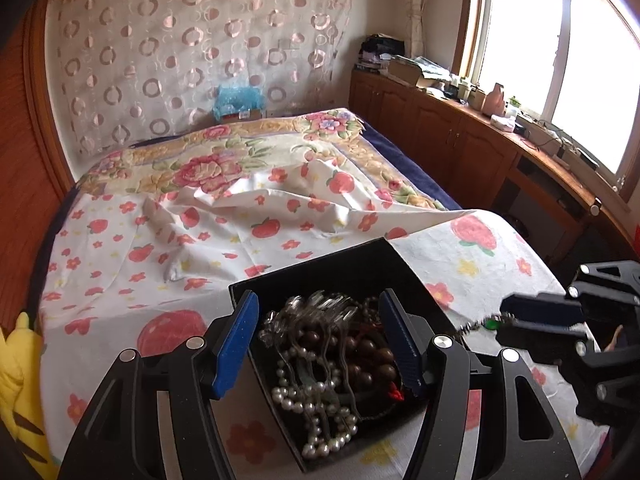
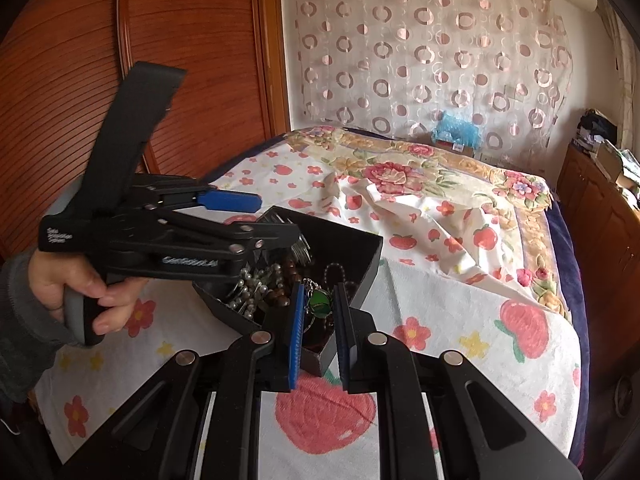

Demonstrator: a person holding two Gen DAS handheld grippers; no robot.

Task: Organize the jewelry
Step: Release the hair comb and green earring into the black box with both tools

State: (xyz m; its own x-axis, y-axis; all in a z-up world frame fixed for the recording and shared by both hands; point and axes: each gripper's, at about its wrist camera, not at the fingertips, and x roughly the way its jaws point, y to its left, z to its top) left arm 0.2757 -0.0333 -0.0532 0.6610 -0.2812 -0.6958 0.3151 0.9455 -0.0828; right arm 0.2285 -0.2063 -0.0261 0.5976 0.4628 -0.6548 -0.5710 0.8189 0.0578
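The right tool (image 2: 318, 320) is clenched on a green pendant (image 2: 319, 304) with a thin silvery chain, holding it just above the near corner of the black jewelry box (image 2: 362, 258), which sits on the bed (image 2: 460, 320) near its front edge. The left tool (image 1: 316, 336) stands released, its blue fingers (image 1: 236, 332) straddling the heap in the box without pressing anything: a pearl strand (image 1: 320, 420), dark wooden beads (image 1: 368, 352) and some clear pieces, all piled together. The main risk, as I judge it, is tangling: the pendant's chain trails back toward the heap, so a quick lift could drag other strands out or tip the light box on the soft bedding. The grip on the pendant looks narrow and could slip if the chain snags. The left tool, lowered carelessly, could press on the box wall and shove it toward the bed's edge, or clamp several strands at once. The two tools are close over the box and could knock together. Open room lies beyond and to the left of the box, across the rumpled flowered sheet (image 1: 192, 240); a wooden cabinet (image 1: 460, 136) runs along the right beyond the bed, and a yellow plush toy (image 1: 20, 380) sits at the left margin.
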